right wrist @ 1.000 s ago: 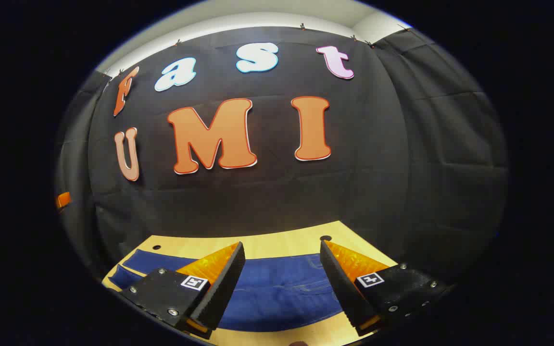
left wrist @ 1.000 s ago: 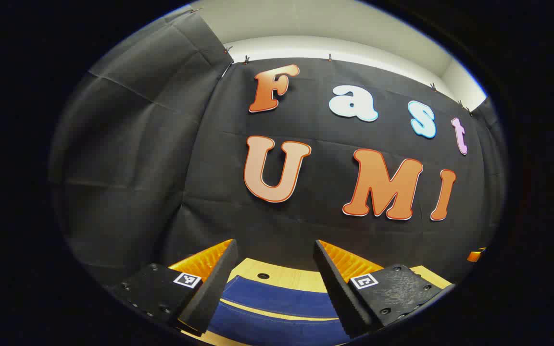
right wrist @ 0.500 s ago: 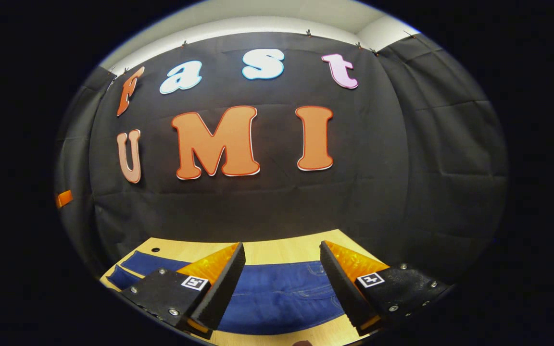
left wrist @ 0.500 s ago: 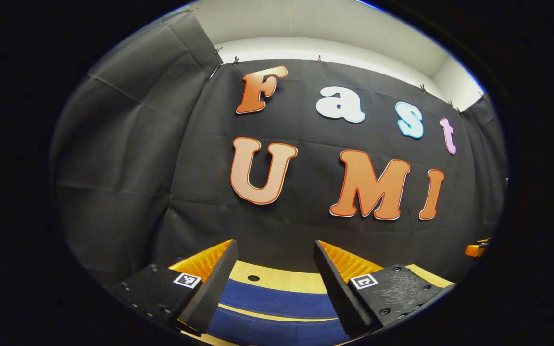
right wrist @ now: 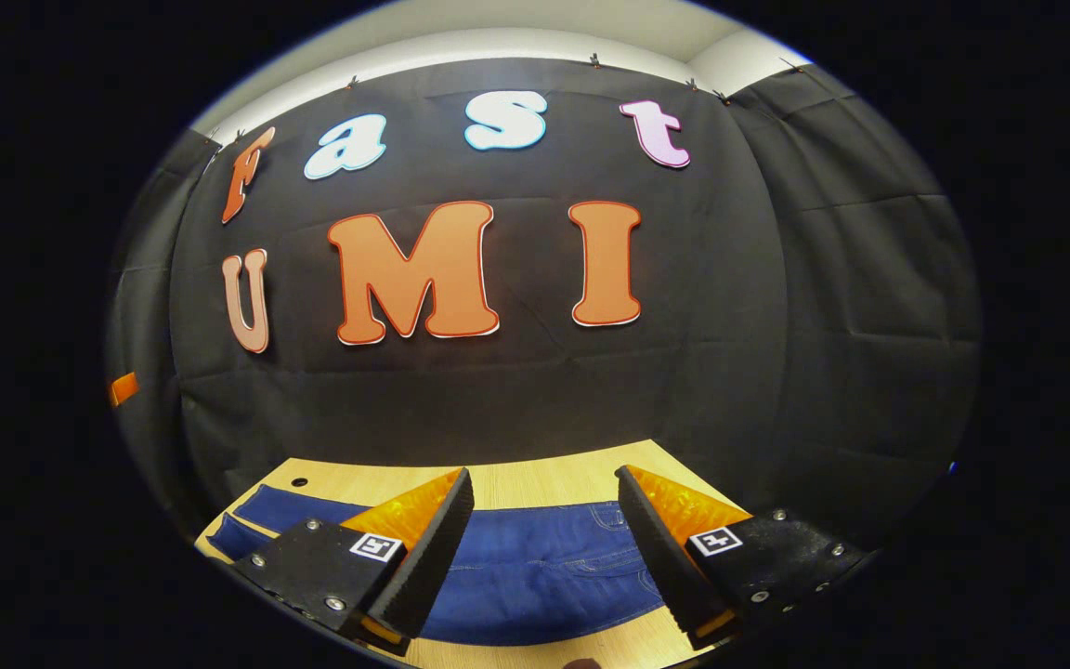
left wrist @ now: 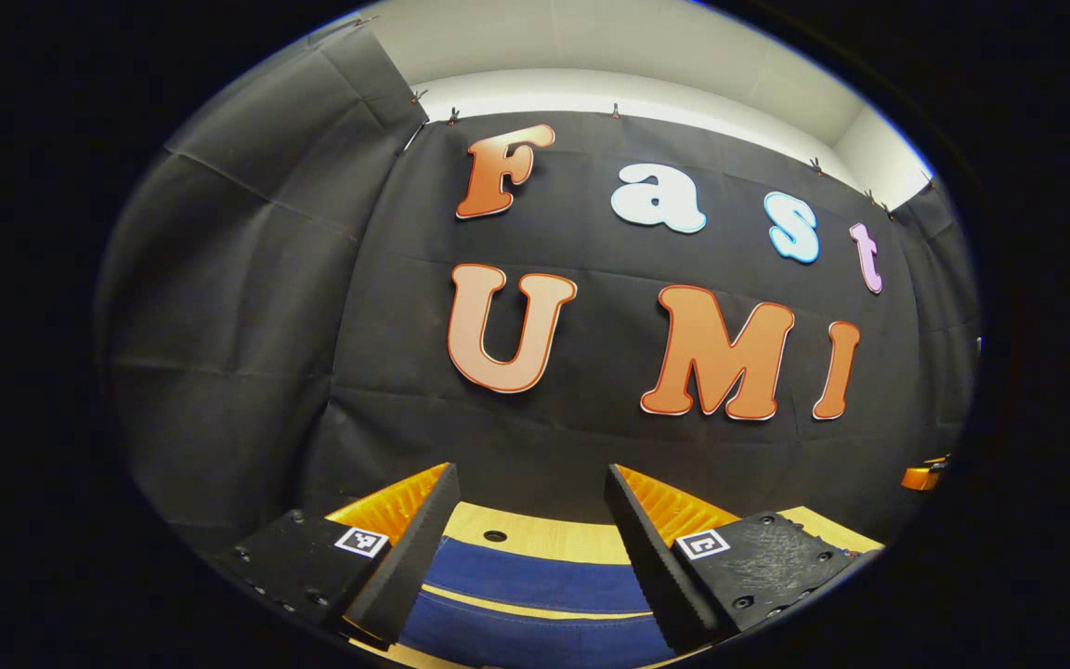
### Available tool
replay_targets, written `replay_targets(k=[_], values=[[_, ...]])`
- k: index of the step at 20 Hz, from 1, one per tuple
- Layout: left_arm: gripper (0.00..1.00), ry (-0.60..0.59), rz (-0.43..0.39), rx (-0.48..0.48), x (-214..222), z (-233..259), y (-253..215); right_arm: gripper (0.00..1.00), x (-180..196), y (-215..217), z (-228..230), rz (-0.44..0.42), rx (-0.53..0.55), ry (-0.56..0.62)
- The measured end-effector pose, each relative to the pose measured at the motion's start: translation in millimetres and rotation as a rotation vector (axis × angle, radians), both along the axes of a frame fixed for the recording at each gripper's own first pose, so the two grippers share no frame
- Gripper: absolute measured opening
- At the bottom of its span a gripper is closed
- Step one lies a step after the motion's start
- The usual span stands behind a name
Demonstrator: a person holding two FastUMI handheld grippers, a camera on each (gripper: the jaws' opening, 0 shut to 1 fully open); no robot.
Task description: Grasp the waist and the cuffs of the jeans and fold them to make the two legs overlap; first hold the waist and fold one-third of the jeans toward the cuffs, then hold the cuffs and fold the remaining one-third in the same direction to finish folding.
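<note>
My left claw (left wrist: 530,557), two black wedge fingers backed with ribbed orange, stands wide apart and grips nothing. My right claw (right wrist: 544,553), of the same make, is spread just as wide and is also empty. I judge both are held up and level, aimed at the wall more than at the cloth, because no grasp has begun and I am lining up over the garment first.

The dark blue denim jeans (right wrist: 535,571) lie flat below and ahead of my right claw; seams and a pocket curve there suggest the waist end, though I cannot be sure. Below my left claw the jeans (left wrist: 535,585) show as two blue bands with a thin strip of table between them, which I take to be the two legs lying side by side, not yet overlapped.

The jeans rest on a pale wooden table (right wrist: 535,483) with small dark round holes near its far edge. Beyond the jeans, the table ends against the booth's black cloth wall (right wrist: 776,325), creased and clipped along its top, with a white wall and ceiling (left wrist: 646,56) above that.
</note>
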State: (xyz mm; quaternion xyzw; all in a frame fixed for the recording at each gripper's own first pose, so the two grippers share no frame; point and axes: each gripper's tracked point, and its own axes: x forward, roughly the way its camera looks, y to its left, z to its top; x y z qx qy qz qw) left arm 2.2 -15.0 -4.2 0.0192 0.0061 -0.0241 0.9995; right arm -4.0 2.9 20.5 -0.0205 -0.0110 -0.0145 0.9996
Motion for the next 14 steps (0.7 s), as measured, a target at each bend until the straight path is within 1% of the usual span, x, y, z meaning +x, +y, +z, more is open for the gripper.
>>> replay_targets(k=[1,2,3,4,6,7,8,10,11,13,14], values=[[0.97,-0.001,0.004,0.003,-1,1,0,0.96,2,1,-2,0.004,0.001,0.008],[0.94,-0.002,0.006,0.009,-1,0,0,0.96,3,4,-5,0.010,0.003,0.019],[0.97,-0.001,0.011,0.021,1,-3,4,0.96,3,5,-8,0.012,0.007,0.027],[0.94,0.002,0.018,0.041,1,-4,9,0.96,5,5,-11,0.015,0.010,0.033],[0.94,0.014,0.028,0.106,-2,-13,17,0.97,6,8,-17,0.019,0.013,0.048],[0.96,0.027,0.033,0.162,-2,-20,21,0.96,7,7,-22,0.019,0.013,0.058],[1.00,0.049,0.043,0.235,-2,-28,28,0.96,9,9,-27,0.021,0.012,0.068],[0.95,0.090,0.024,0.411,-3,-48,31,0.97,12,11,-36,0.024,0.012,0.094],[0.97,0.114,0.002,0.523,-4,-62,33,0.97,12,12,-42,0.026,0.013,0.106],[0.98,0.167,-0.059,0.750,-12,-92,38,0.96,14,15,-53,0.030,0.013,0.132],[0.98,0.206,-0.101,0.823,-15,-115,35,0.96,15,17,-58,0.034,0.012,0.147]])
